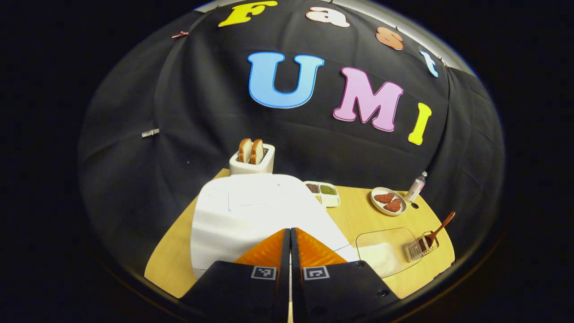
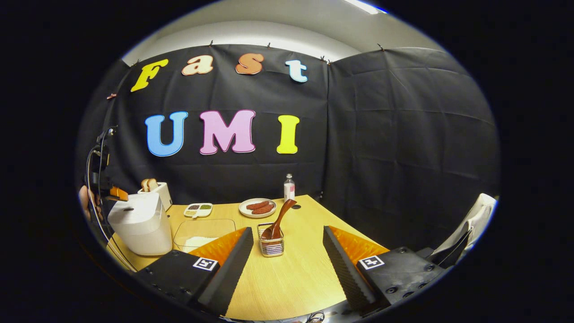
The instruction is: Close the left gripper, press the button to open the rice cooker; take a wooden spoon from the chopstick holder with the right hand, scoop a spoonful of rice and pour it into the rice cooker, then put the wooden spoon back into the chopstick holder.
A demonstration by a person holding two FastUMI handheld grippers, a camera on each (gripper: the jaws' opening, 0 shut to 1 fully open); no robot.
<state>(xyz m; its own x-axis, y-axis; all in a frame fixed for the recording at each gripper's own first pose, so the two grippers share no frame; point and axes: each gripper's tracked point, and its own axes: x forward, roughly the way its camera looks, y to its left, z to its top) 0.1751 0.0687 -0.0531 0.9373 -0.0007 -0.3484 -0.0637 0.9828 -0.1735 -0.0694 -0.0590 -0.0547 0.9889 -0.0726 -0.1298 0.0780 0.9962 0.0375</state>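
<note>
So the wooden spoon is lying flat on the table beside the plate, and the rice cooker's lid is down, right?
Not quite. The wooden spoon is not lying flat on the table; it stands tilted in the wire chopstick holder, as the right gripper view shows. The plate sits farther back. The rice cooker lid is indeed down.

Booth interior: black cloth wall [image 2: 403,134] behind a light wooden table [image 2: 296,273], pale ceiling [image 2: 269,31] above.
</note>
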